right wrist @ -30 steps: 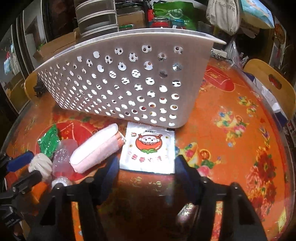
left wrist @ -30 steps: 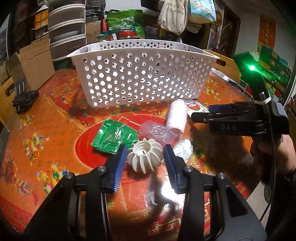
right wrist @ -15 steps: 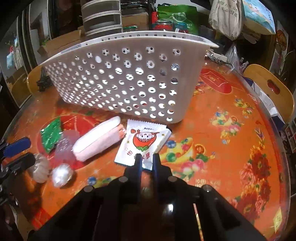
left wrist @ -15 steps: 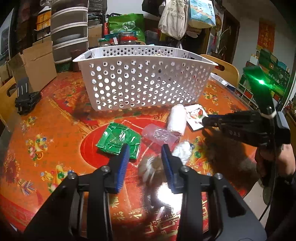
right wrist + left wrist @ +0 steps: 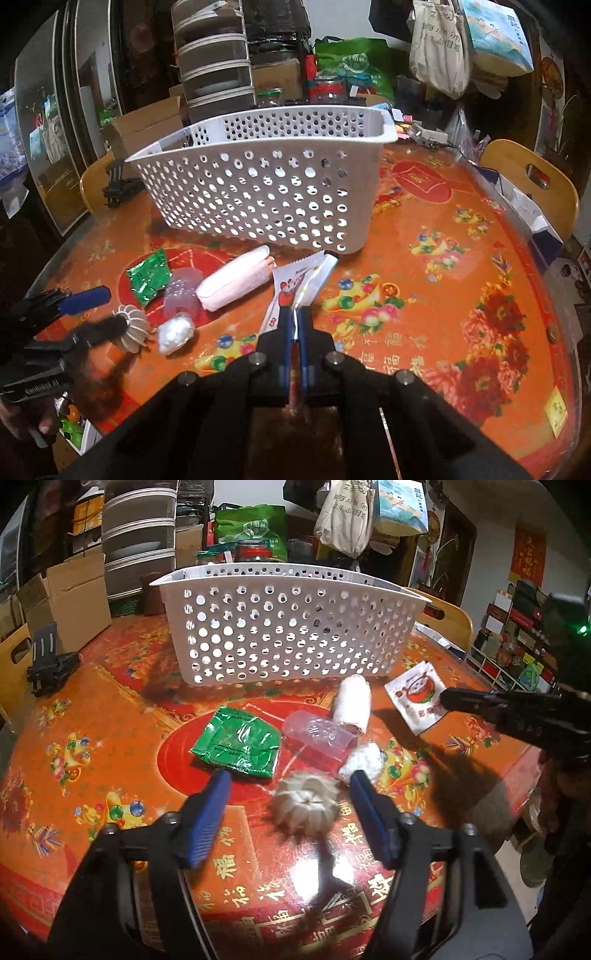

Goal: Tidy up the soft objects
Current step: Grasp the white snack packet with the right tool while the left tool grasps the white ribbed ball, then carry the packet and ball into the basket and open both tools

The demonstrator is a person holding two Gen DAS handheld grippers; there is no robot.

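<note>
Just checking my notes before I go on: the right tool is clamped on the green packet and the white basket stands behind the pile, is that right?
Not quite. The right tool is clamped on the white snack packet with the red cartoon print, as the right wrist view shows. The green packet lies free on the table. The white basket does stand behind the pile.
</note>
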